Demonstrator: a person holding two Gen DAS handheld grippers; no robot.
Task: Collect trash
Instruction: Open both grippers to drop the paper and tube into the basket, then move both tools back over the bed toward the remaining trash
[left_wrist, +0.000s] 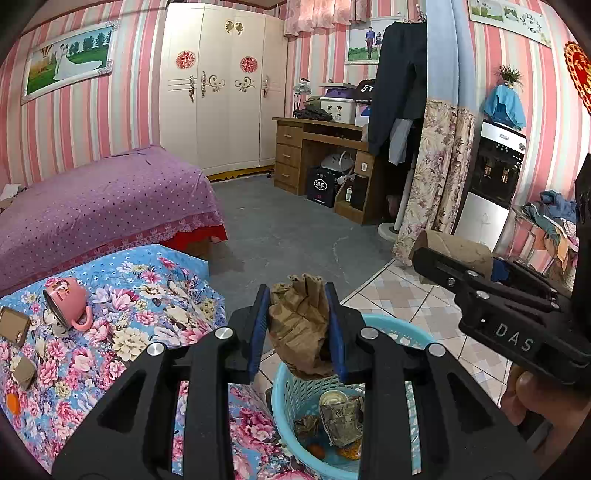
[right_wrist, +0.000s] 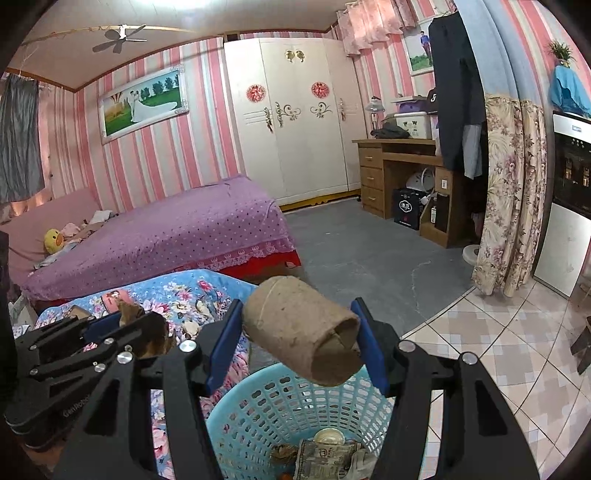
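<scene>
My left gripper (left_wrist: 298, 325) is shut on a crumpled brown paper (left_wrist: 301, 325) and holds it above the rim of a light blue mesh basket (left_wrist: 299, 391). My right gripper (right_wrist: 299, 347) is shut on a brown cardboard tube (right_wrist: 301, 332) and holds it over the same basket (right_wrist: 266, 406). The basket holds several bits of trash: wrappers, a round lid, an orange piece. In the left wrist view the right gripper (left_wrist: 439, 254) with the tube (left_wrist: 458, 254) is at the right. In the right wrist view the left gripper (right_wrist: 122, 325) is at the left.
A floral blue cloth surface (left_wrist: 147, 295) left of the basket carries a tipped pink mug (left_wrist: 66, 301), a small brown box (left_wrist: 14, 325) and scraps. A purple bed (left_wrist: 103, 199), a wooden desk (left_wrist: 317, 147), a floral curtain (left_wrist: 436, 173) and a tiled floor (right_wrist: 498, 350) surround it.
</scene>
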